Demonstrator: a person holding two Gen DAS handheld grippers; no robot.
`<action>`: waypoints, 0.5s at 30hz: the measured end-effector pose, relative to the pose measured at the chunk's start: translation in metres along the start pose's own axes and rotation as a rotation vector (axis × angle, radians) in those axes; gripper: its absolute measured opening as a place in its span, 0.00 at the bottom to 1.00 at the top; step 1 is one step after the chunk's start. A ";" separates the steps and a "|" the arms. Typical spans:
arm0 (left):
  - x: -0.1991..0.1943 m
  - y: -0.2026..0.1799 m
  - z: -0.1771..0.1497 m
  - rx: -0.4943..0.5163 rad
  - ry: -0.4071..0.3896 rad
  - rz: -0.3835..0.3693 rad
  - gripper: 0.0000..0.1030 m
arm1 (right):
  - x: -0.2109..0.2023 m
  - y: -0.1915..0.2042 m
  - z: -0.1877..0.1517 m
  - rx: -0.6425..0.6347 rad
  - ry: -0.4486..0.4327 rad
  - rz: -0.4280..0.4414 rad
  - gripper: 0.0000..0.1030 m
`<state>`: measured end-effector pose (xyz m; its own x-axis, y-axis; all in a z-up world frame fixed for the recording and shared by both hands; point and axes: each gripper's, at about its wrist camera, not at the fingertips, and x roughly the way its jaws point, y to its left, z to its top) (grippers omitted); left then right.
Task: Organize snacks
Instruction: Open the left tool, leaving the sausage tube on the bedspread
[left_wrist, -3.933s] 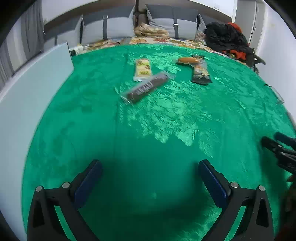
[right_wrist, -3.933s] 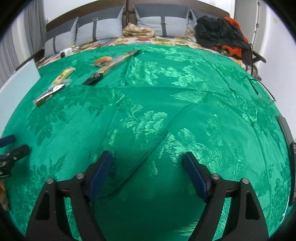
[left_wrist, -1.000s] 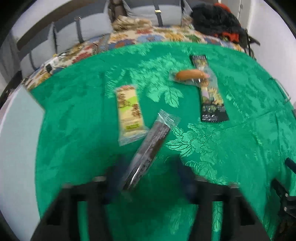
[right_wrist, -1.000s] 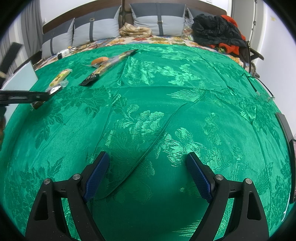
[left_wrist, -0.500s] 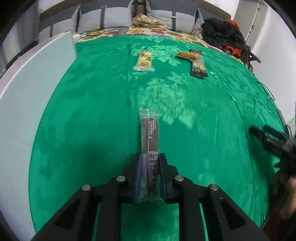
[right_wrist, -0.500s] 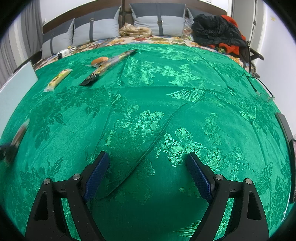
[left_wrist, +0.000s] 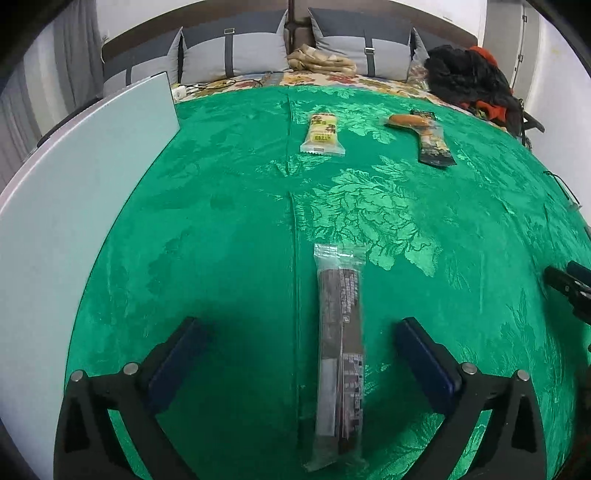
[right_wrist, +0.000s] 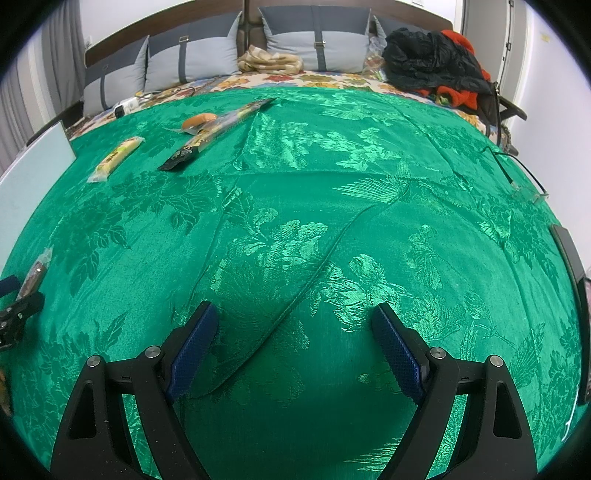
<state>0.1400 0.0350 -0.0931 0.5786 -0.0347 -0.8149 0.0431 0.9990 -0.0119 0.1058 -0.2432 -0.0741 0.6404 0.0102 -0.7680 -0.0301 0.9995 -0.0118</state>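
**A bed under green brocade, pillows along a dark headboard**

A shiny green cloth (right_wrist: 332, 177) with a woven flower pattern covers most of the bed, creased in long lines. Beyond it shows a strip of floral bedsheet (right_wrist: 295, 79). Grey pillows (right_wrist: 314, 46) with darker bands lean against a dark brown headboard (left_wrist: 147, 38). A heap of black and orange clothing (right_wrist: 436, 62) lies at the far right corner. The walls are white; grey curtains (right_wrist: 55, 55) hang at the left. A pale board (left_wrist: 74, 166) stands along the left edge.
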 end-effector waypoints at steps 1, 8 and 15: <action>0.000 0.000 0.001 -0.001 0.000 0.000 1.00 | 0.000 0.000 0.000 0.000 0.000 0.000 0.85; 0.000 0.000 0.001 -0.001 0.000 0.001 1.00 | 0.000 -0.001 0.000 0.003 0.002 0.013 0.88; 0.000 0.000 0.001 -0.001 0.000 0.001 1.00 | 0.004 0.003 0.007 -0.021 0.051 0.025 0.90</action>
<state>0.1406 0.0353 -0.0931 0.5790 -0.0341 -0.8146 0.0420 0.9990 -0.0119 0.1136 -0.2404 -0.0731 0.5995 0.0326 -0.7997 -0.0615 0.9981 -0.0054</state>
